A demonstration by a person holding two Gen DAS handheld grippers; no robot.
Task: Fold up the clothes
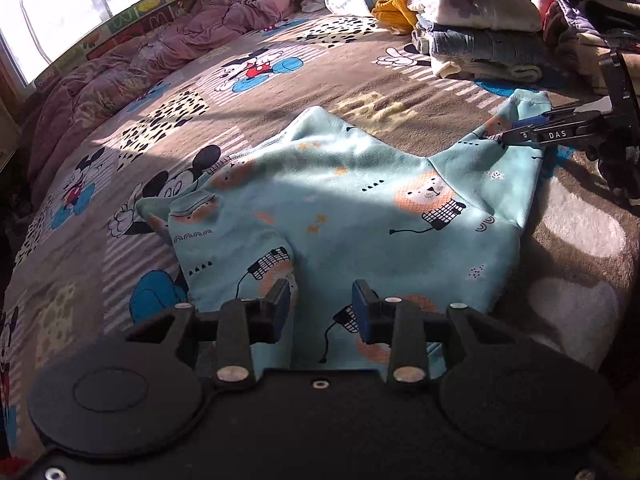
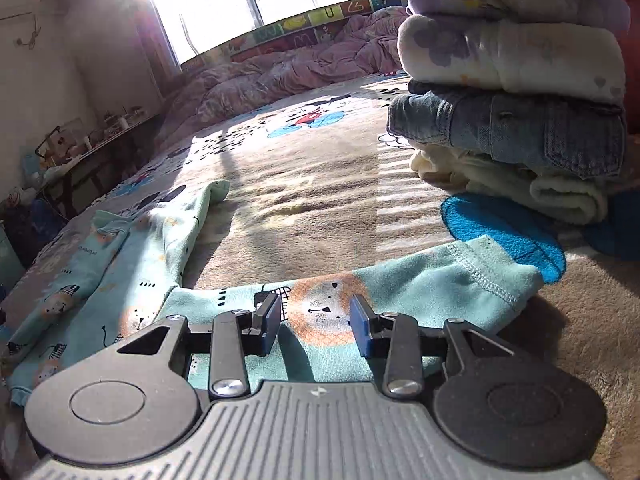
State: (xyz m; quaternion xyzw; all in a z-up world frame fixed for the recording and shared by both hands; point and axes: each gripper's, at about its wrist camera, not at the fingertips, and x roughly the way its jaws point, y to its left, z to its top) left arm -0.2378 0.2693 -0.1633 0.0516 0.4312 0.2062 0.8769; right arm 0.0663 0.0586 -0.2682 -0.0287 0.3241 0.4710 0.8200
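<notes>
Blue-padded fingers [image 1: 362, 312] parted over soft turquoise printed garment [image 1: 360, 208], fuzzy blanket [image 1: 320, 80]

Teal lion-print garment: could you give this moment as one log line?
teal lion-print garment: spread on blanket | left gripper: open above it | right gripper: open above sleeve | fold: not done

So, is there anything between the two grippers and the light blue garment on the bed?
Nothing visible. The left gripper and the right gripper both hang directly over the light blue garment, jaws open, with bare cloth between them. The pile of folded clothes sits beyond it, off to the side.
</notes>
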